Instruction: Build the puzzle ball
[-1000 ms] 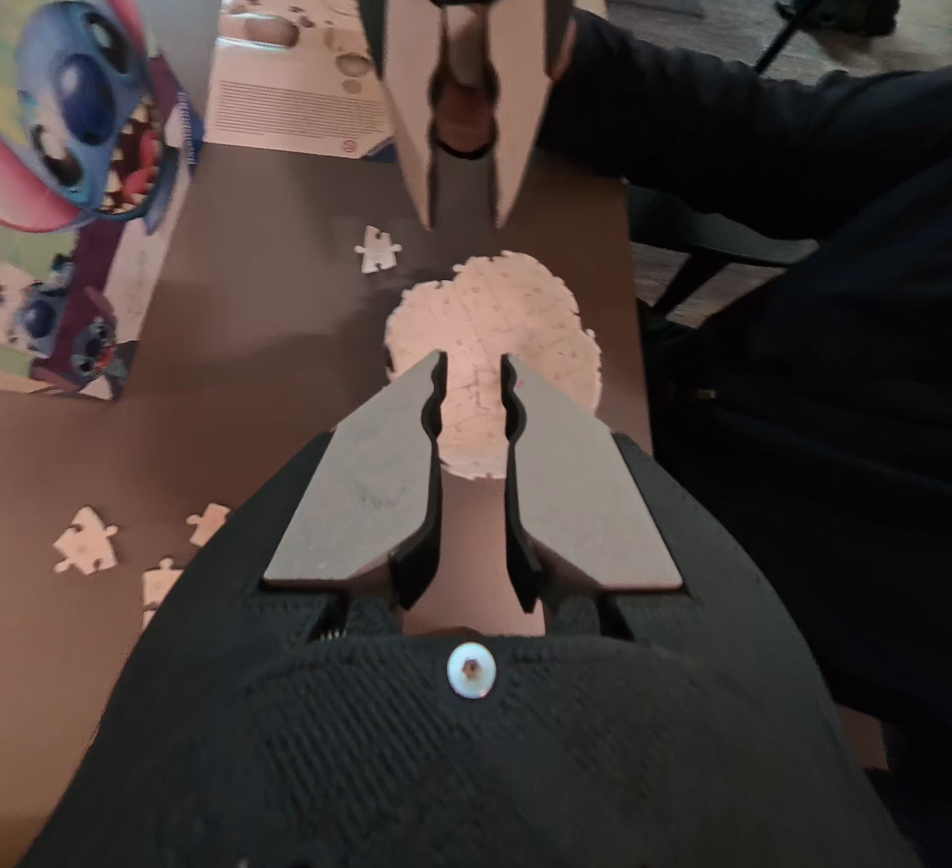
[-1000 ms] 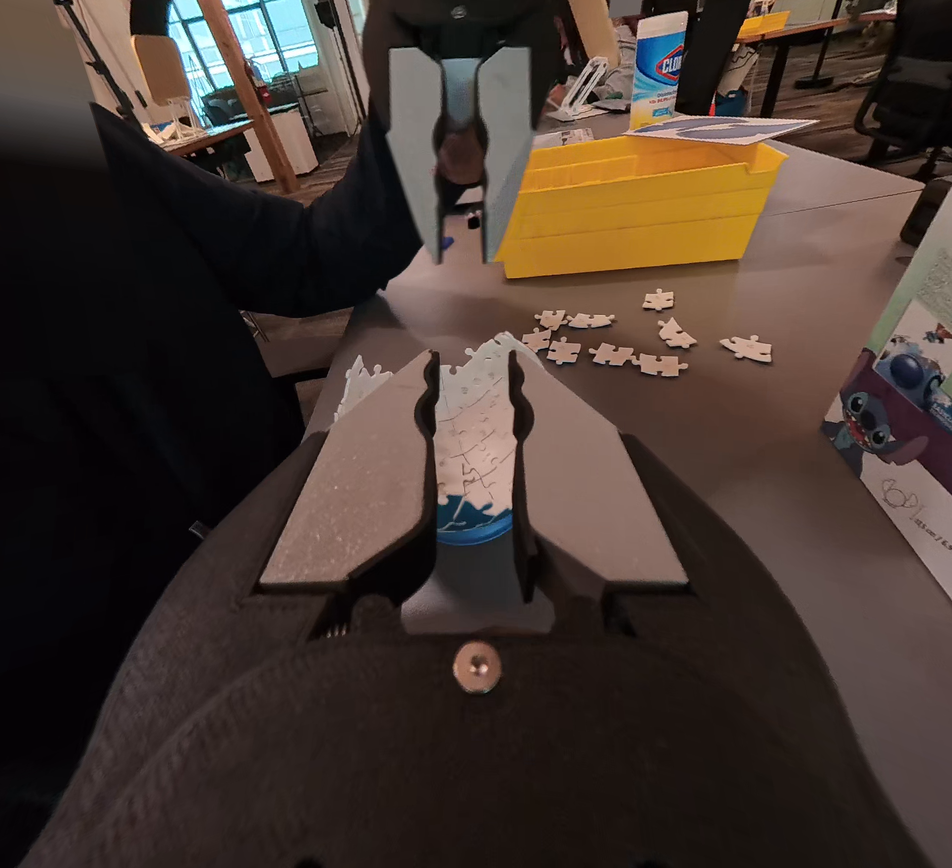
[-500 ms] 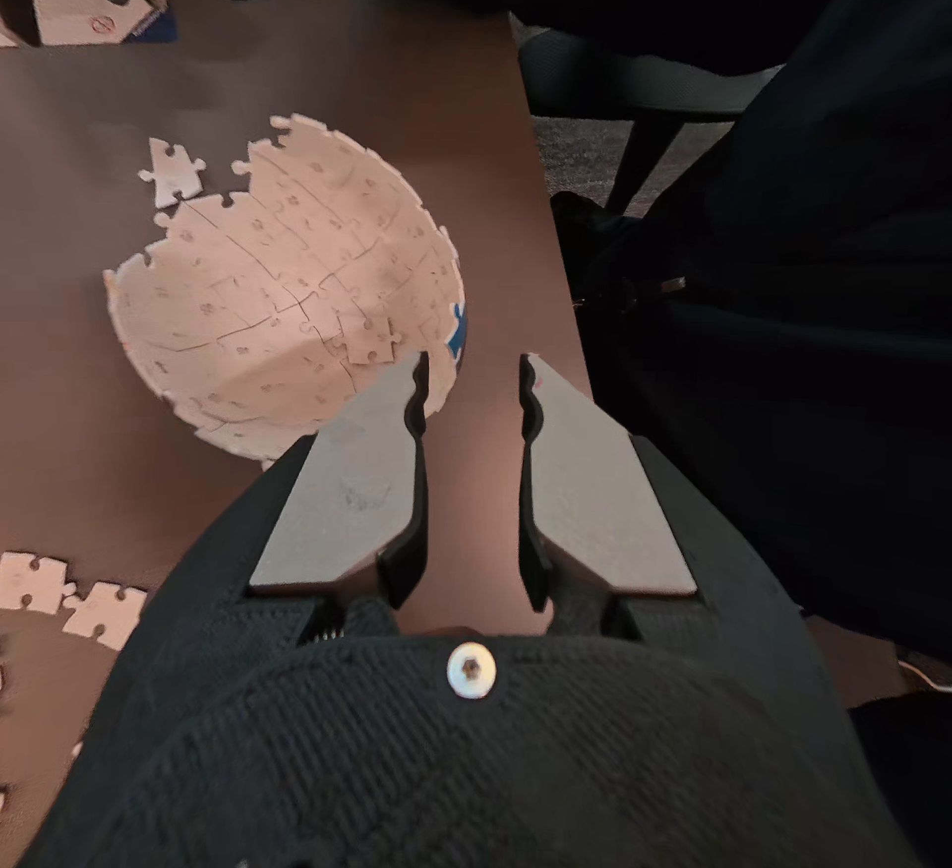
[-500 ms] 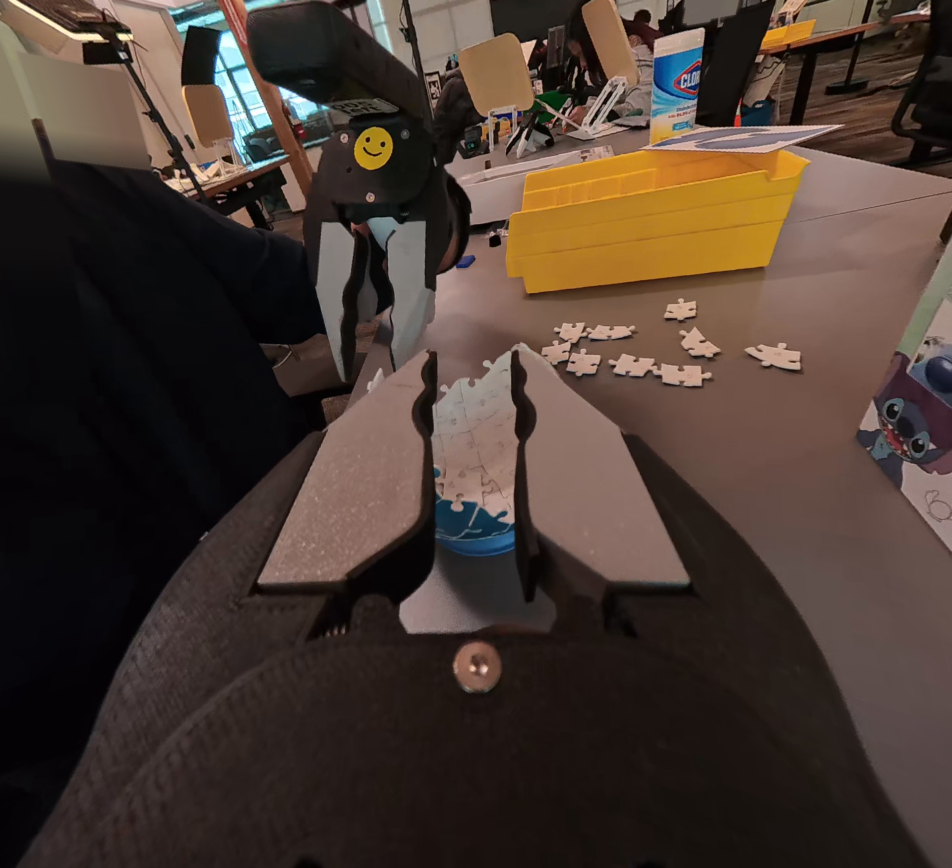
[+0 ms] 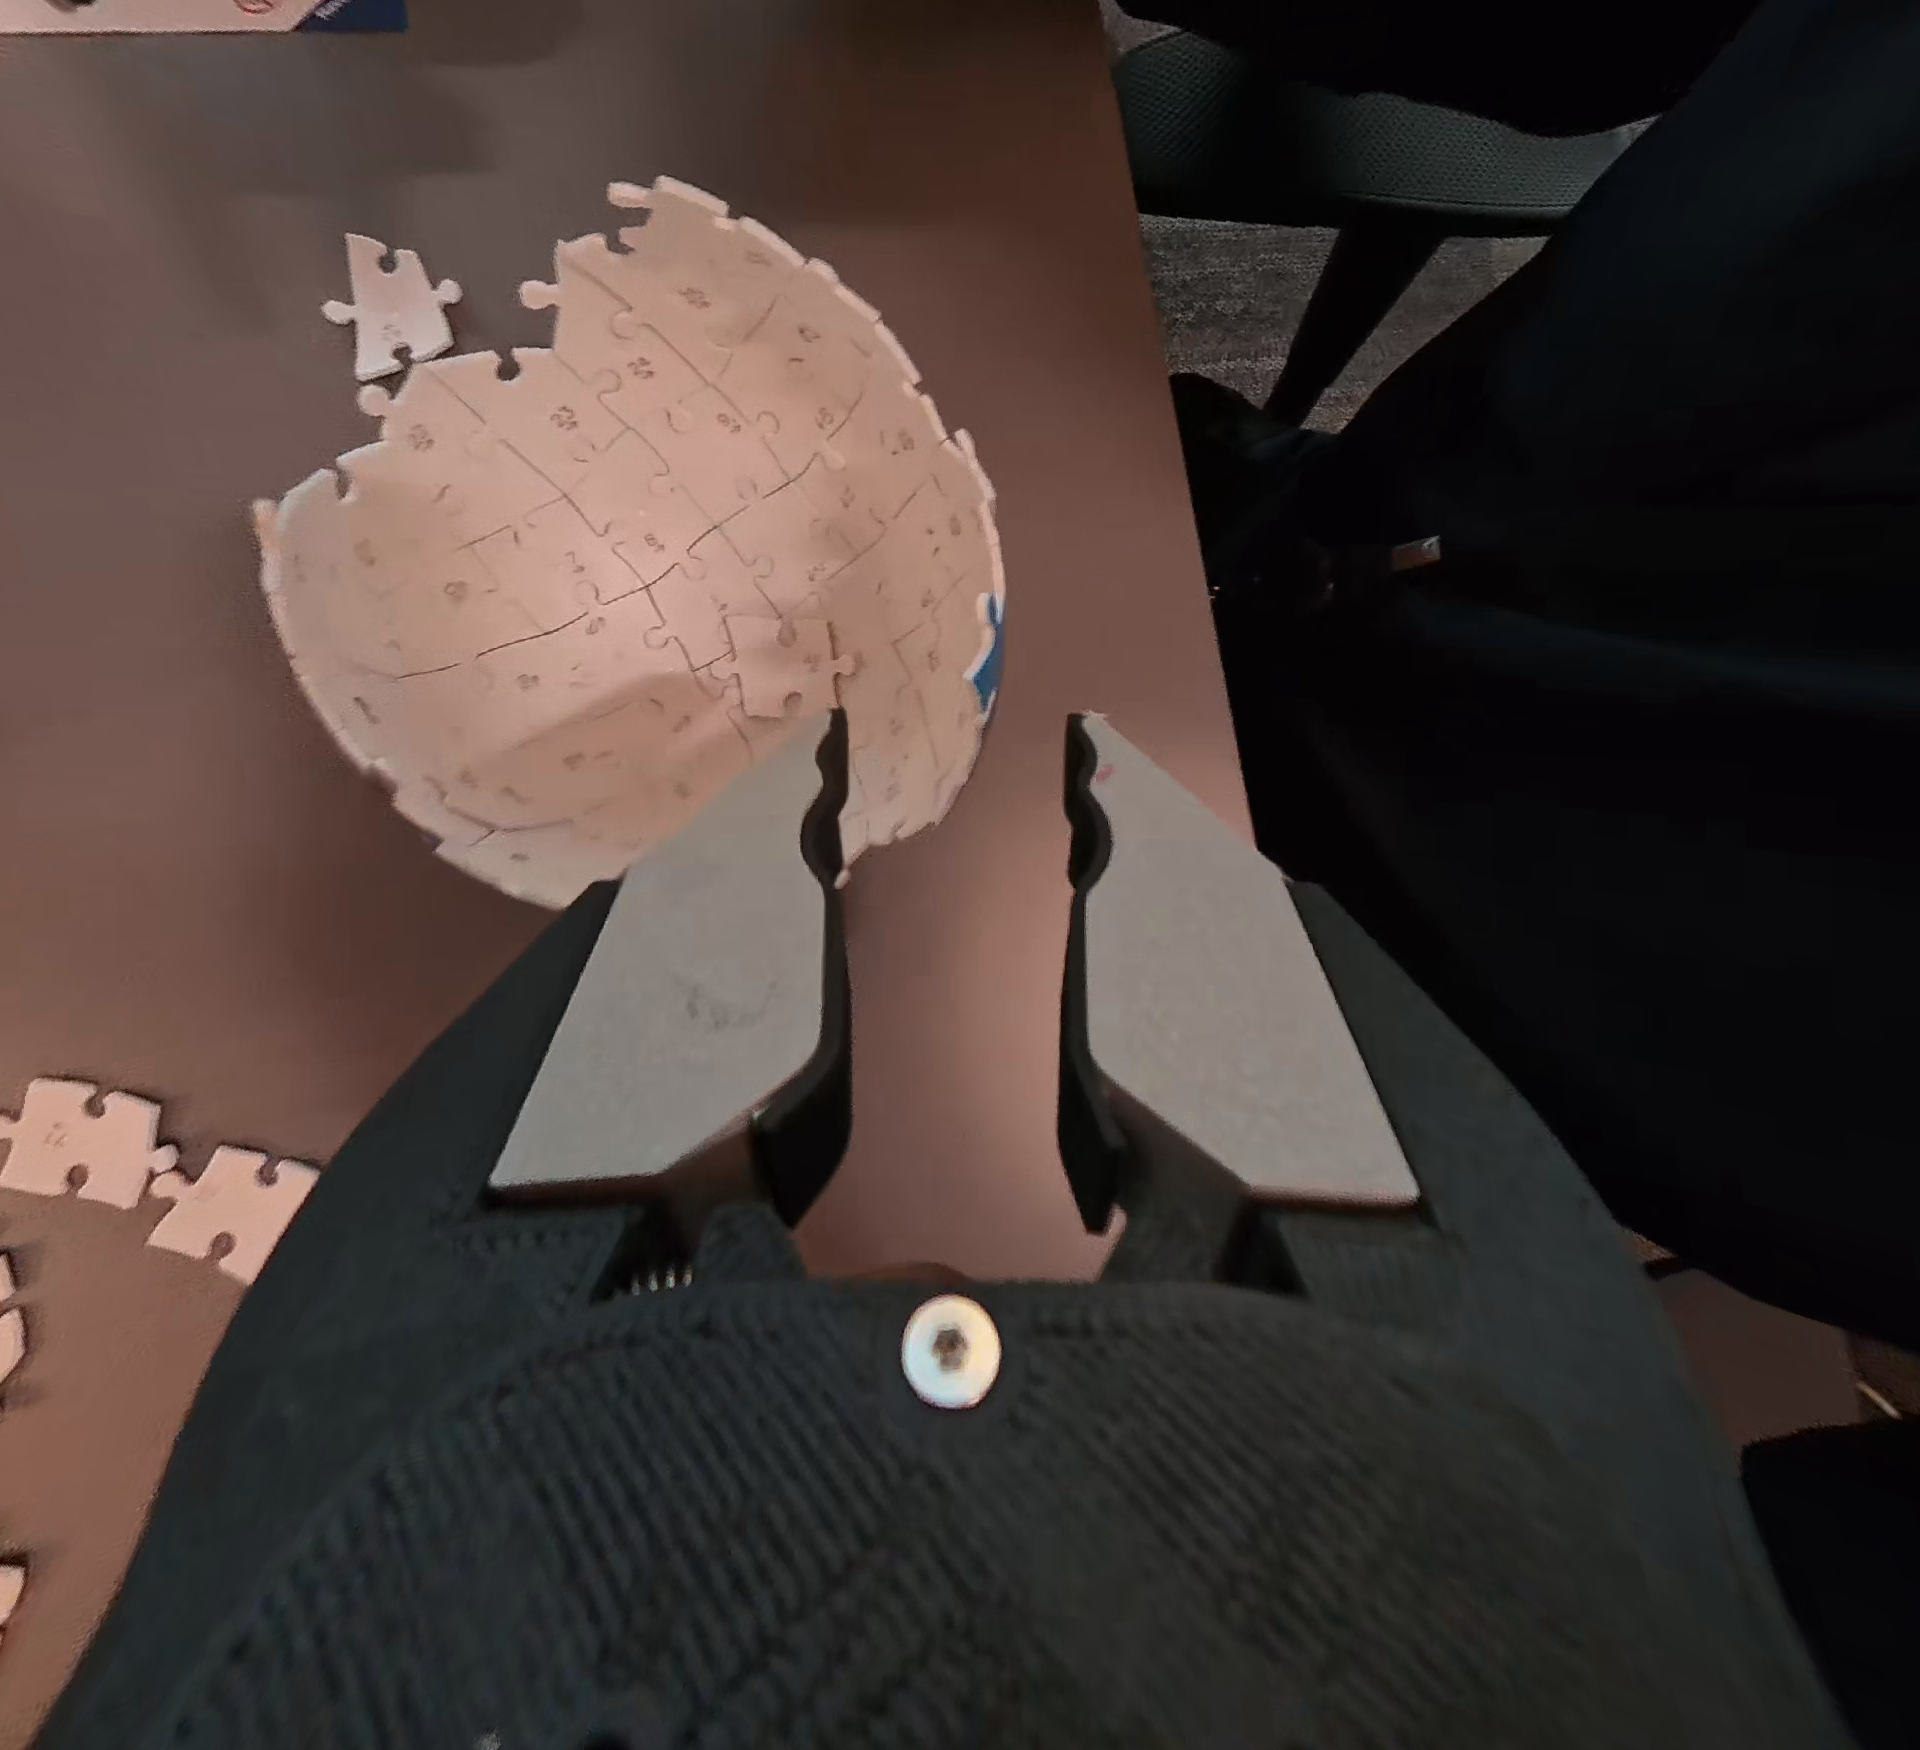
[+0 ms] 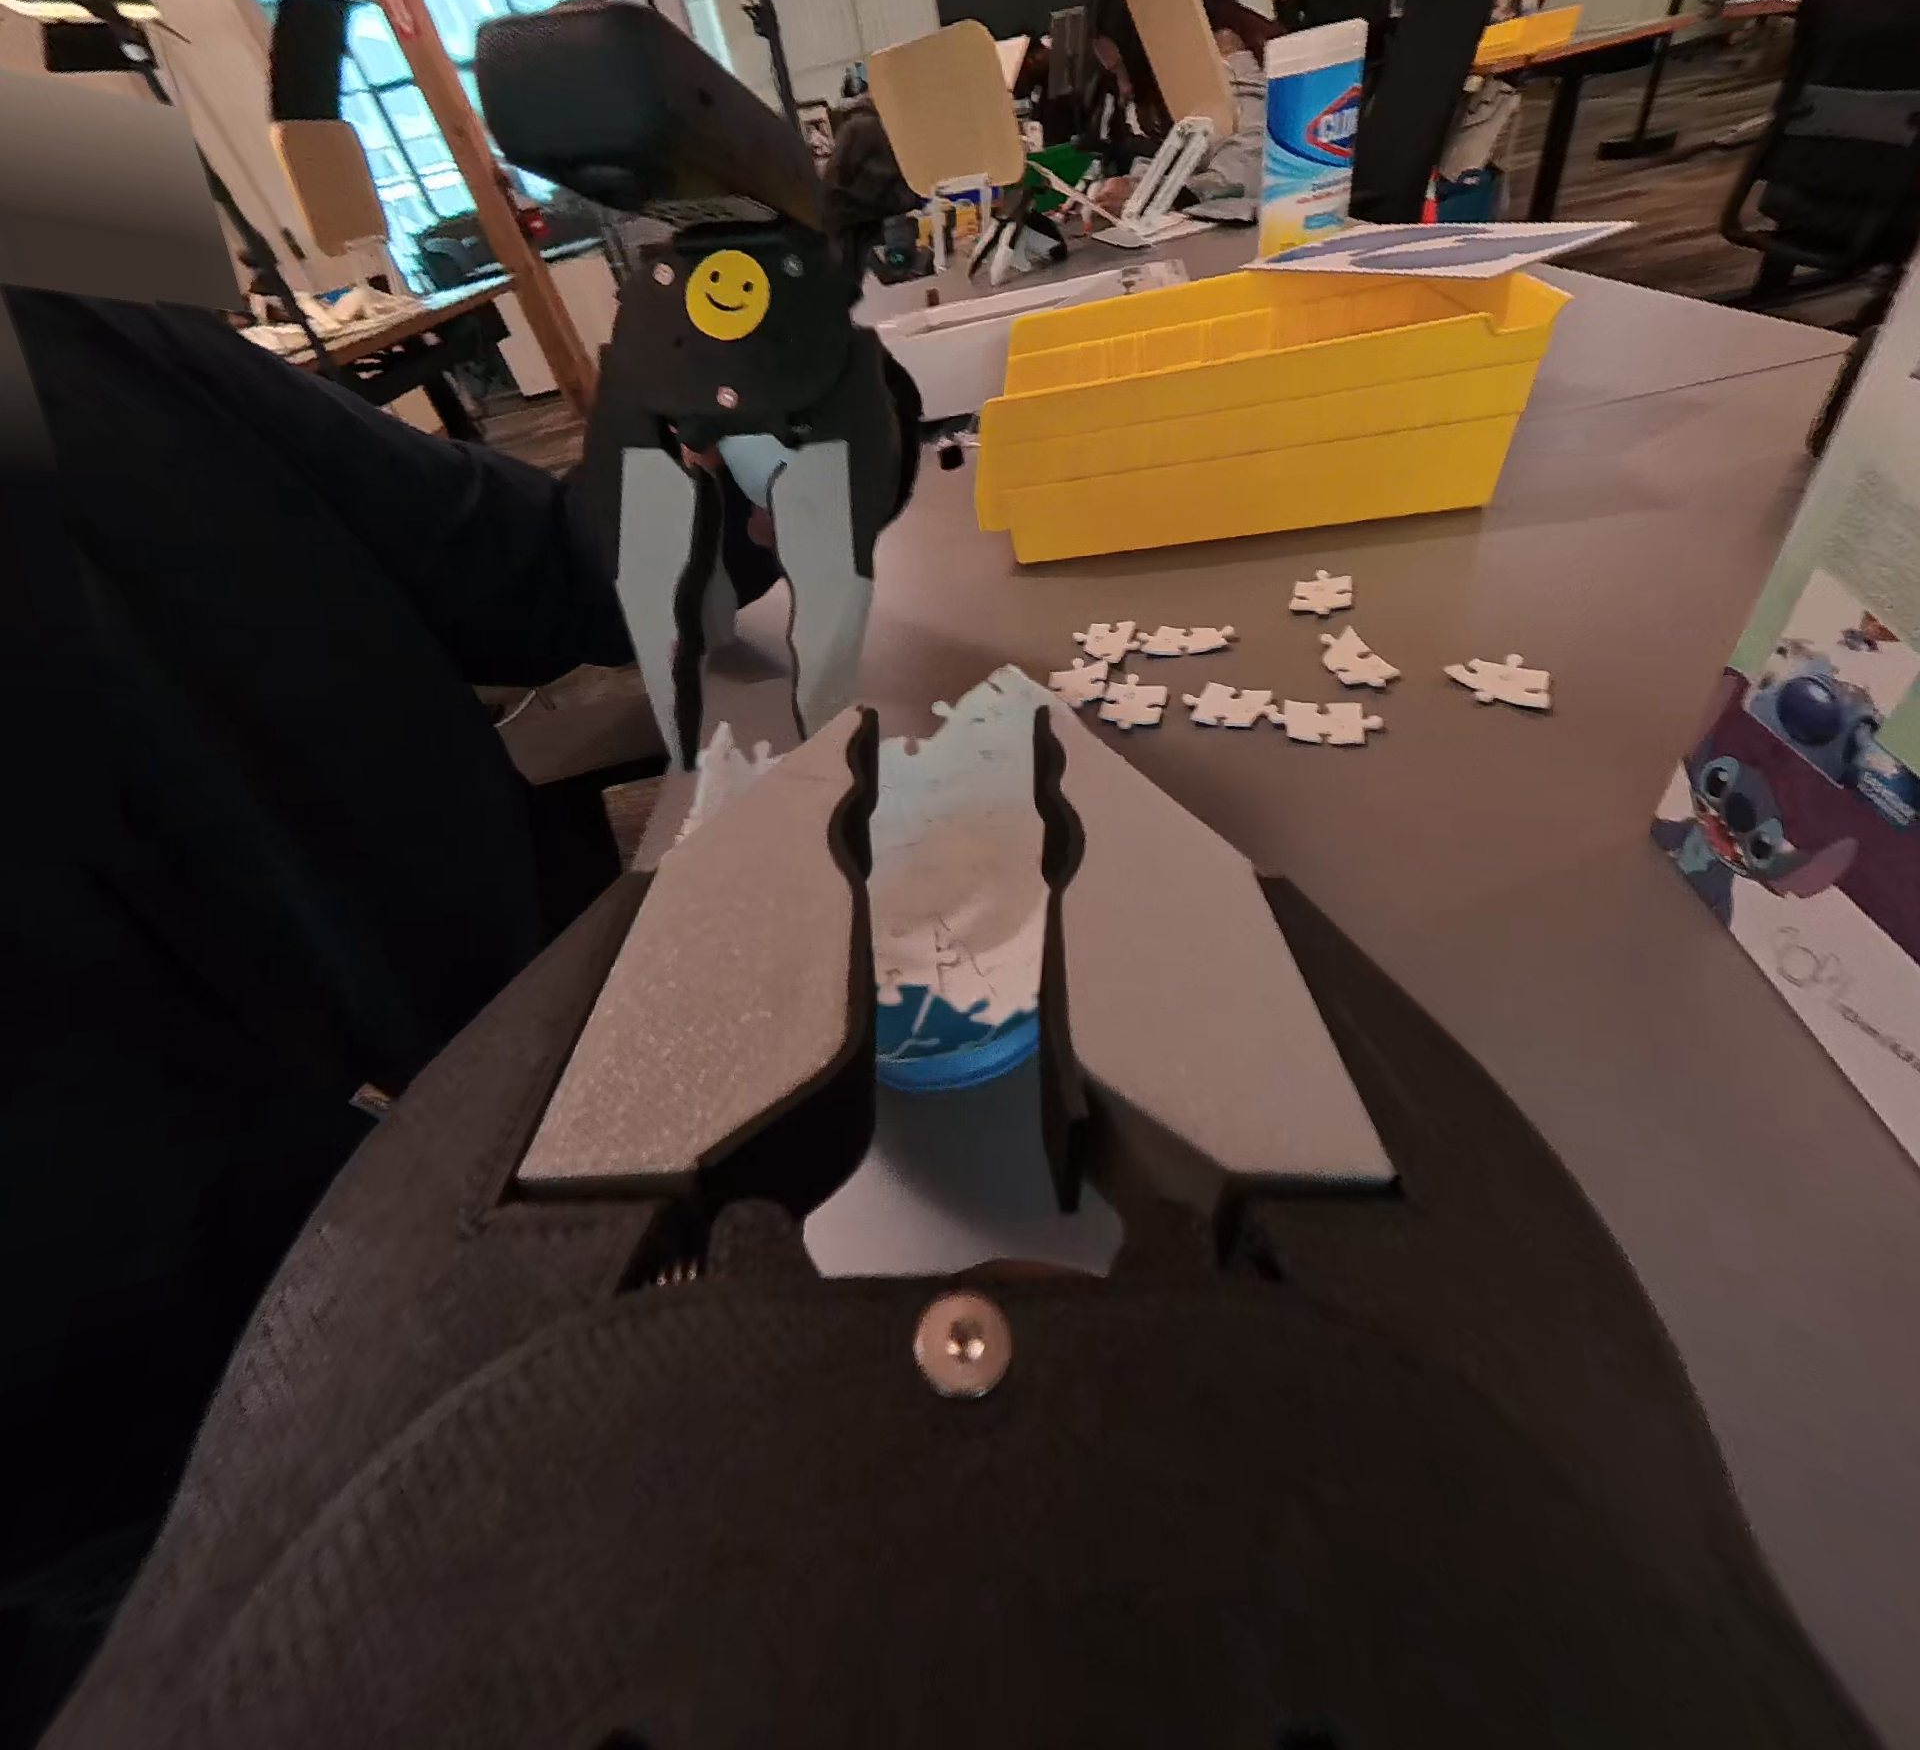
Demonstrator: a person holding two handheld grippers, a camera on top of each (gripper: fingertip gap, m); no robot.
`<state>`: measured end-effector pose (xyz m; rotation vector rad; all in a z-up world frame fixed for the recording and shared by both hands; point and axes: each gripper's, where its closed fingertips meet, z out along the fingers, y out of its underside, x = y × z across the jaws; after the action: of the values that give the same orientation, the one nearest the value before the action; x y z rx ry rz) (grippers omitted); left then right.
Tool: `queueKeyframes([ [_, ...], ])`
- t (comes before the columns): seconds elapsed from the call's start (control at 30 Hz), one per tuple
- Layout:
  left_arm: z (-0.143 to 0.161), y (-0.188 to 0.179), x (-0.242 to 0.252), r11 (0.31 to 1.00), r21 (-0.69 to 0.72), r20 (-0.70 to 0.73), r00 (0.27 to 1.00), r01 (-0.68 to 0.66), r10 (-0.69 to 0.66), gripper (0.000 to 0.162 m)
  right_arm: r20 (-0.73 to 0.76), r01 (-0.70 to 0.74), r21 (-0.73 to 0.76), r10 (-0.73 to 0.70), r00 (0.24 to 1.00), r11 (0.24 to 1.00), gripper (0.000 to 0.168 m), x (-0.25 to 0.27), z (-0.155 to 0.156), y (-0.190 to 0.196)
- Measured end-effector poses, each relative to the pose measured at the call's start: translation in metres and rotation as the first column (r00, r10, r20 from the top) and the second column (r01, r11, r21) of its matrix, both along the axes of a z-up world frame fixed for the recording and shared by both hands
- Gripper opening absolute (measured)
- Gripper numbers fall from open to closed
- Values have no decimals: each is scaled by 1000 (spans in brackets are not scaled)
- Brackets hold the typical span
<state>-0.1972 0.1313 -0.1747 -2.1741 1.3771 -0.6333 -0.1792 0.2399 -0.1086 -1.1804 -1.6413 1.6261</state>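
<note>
The half-built puzzle ball (image 5: 644, 537) sits on the dark table as an open bowl, white inside and blue outside. My left gripper (image 5: 956, 718) is open and empty, and its left finger overlaps the bowl's near right rim. It also shows in the right wrist view (image 6: 748, 734), tips down by the bowl's left rim. My right gripper (image 6: 948, 718) is open and empty, with the bowl (image 6: 956, 869) showing through its gap, farther off. A single loose piece (image 5: 395, 318) lies just beyond the bowl.
Several loose pieces (image 6: 1226, 698) lie beyond the bowl, and others (image 5: 94, 1139) show at my left. A yellow bin (image 6: 1247, 433) stands behind them. The puzzle box (image 6: 1787, 817) stands at the right. The table edge (image 5: 1174, 453) and a person's dark clothing are close beside the bowl. My right fingertips sit around 12 cm from my left ones. From the right gripper's tips to the single loose piece (image 5: 395, 318) is close to 15 cm.
My left gripper has swung from over the bowl toward the table's edge, so the bowl now lies to its left, and its jaws have opened wider. My right gripper has hardly moved.
</note>
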Motion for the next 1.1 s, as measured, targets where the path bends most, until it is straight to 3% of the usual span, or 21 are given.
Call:
queueKeyframes([
  [0.13, 23, 3, -8, 998, 48, 81, 996, -30, 26, 40, 80, 103, 40, -106, 991, 994, 28, 0, -16, 24],
  [0.27, 42, 21, -23, 985, 77, 185, 973, -157, 140, 39, 142, 132, 66, -140, 980, 989, 31, 0, -31, 35],
  [0.37, 39, 18, -28, 985, 11, 219, 961, -173, 167, 45, 127, 84, 84, -94, 987, 993, 34, 1, -29, 23],
  [0.47, 37, 13, -27, 987, 45, 236, 961, -157, 143, 44, 110, 59, 106, -70, 991, 993, 34, 1, -27, 16],
  [0.67, 18, 14, -29, 985, 70, 154, 977, -159, 146, 45, 137, 63, 92, -76, 988, 994, 36, 2, -31, 19],
  [1.0, 35, 33, -49, 955, 206, 332, 933, -212, 136, 42, 207, 233, 142, -259, 943, 962, 34, 10, -51, 65],
  [1.1, 23, 54, -66, 916, 217, 336, 907, -338, 255, 37, 215, 315, 124, -335, 917, 941, 32, 6, -58, 84],
])
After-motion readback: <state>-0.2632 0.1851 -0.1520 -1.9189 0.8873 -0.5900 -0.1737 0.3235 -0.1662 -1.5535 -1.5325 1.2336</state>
